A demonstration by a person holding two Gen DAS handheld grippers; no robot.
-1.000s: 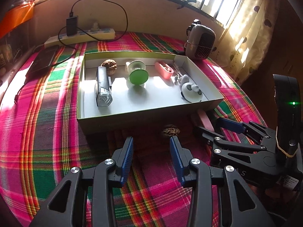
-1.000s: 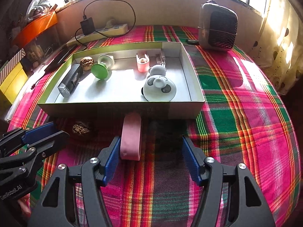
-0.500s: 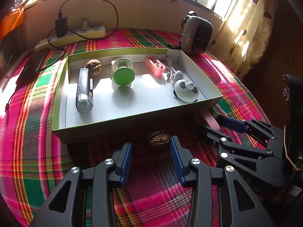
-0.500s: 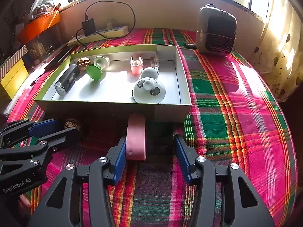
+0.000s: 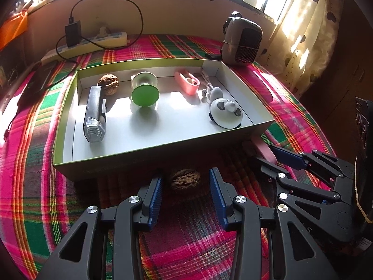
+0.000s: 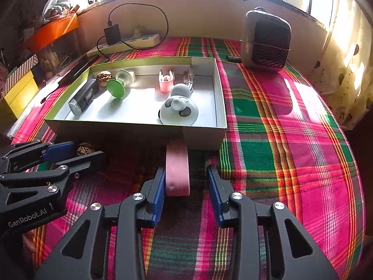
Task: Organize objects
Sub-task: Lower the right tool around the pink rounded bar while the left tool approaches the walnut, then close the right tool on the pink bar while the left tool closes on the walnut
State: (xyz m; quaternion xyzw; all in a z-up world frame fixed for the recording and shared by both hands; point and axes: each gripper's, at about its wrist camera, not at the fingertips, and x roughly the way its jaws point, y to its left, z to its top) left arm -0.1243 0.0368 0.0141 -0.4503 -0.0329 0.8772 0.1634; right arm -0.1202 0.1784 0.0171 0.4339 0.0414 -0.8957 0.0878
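A brown walnut [image 5: 184, 182] lies on the plaid cloth just in front of the shallow box [image 5: 139, 156]. It sits between the fingertips of my left gripper [image 5: 186, 186], which is open with gaps on both sides. A pink oblong case [image 6: 177, 168] rests against the box's front wall [image 6: 116, 130]. My right gripper [image 6: 186, 186] straddles its near end with its jaws closing. The left pad touches the case and the right pad stands clear. The box holds another walnut [image 5: 108, 84], a grey lamp [image 5: 94, 114], a green suction cup [image 5: 145, 94], a pink holder [image 5: 187, 82] and a panda toy [image 5: 225, 114].
A small heater [image 6: 265, 42] stands behind the box at the right. A power strip [image 5: 93, 44] with a black charger and cable lies along the back wall. A curtain [image 5: 307, 35] hangs at the right edge. Orange and yellow boxes [image 6: 21, 88] sit at the left.
My left gripper has slid toward the box so the walnut now lies between its fingertips. The right gripper's jaws have narrowed around the pink case.
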